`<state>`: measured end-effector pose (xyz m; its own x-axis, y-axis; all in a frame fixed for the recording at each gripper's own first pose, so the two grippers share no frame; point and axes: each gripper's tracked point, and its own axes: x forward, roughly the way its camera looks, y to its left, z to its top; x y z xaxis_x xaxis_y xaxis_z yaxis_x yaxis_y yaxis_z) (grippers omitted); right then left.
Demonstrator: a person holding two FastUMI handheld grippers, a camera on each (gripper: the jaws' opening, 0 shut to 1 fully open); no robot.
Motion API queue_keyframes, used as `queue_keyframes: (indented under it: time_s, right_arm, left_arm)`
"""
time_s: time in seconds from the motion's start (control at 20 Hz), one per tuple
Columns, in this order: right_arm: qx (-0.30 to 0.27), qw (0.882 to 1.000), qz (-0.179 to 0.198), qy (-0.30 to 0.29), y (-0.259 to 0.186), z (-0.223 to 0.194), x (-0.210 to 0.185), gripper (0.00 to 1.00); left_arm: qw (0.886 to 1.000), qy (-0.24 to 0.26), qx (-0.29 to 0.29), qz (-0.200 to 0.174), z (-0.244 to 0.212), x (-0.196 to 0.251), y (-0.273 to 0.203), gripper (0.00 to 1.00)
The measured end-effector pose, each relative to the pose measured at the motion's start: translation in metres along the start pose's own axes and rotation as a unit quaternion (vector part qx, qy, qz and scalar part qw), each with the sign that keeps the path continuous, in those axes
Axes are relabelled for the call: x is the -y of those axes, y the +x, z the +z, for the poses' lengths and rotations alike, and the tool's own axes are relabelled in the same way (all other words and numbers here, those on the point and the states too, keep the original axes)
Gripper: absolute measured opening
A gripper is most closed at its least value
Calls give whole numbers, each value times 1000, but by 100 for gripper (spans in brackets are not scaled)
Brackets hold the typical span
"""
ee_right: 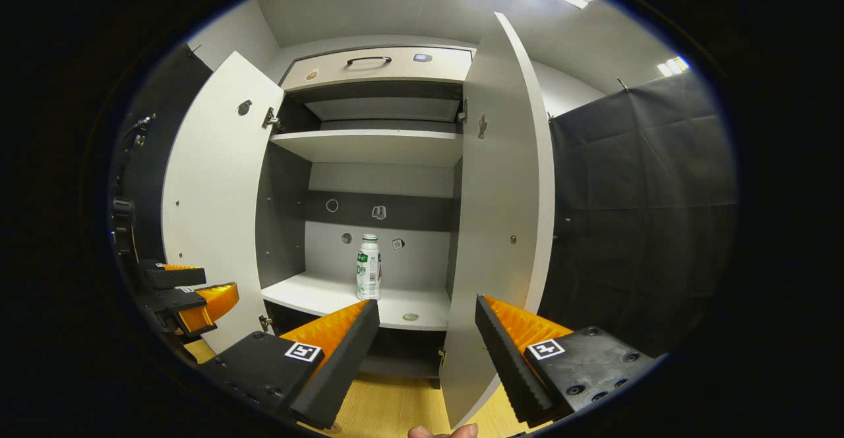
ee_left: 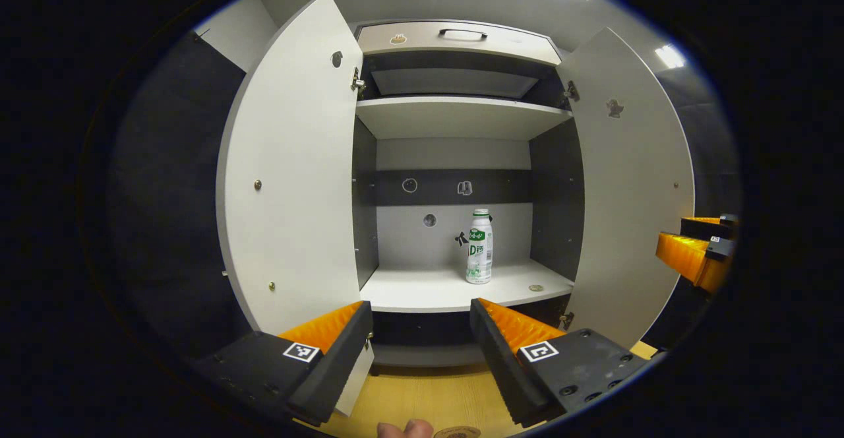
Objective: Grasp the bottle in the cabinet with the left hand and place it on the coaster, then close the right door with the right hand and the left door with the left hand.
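Both doors stand wide open, so the way to the bottle (ee_left: 479, 247) is free. It stands upright on the lower shelf (ee_left: 422, 289), straight ahead of the left gripper (ee_left: 421, 322), a bit to its right side, well apart from the fingers. The left gripper is open w/ nothing between its jaws, aimed at the shelf, probably ready for the reach. The right gripper (ee_right: 427, 322) is also open and empty; the right door (ee_right: 501, 227) edge is just ahead between its fingers, and the left door (ee_left: 290, 174) is beside the left gripper. The coaster (ee_left: 456, 432) is cut off at the bottom edge near a fingertip, so I'm not sure it is the coaster. A small round thing on the shelf near the bottle is too small to tell.
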<state>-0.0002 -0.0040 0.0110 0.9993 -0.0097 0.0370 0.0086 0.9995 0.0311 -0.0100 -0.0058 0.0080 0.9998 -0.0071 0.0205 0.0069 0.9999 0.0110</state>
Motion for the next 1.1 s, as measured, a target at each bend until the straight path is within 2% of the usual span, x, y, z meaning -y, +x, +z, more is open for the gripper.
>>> queue_keyframes:
  time_s: [0.65, 1.1]
  right_arm:
    - [4, 1000, 4, -6, 0, 3, -5, 97]
    - [4, 1000, -8, -1, -12, 4, 15, 98]
  left_arm:
    - [1000, -12, -1, -11, -2, 12, 20, 95]
    - [999, -18, -7, -40, -1, 53, 92, 95]
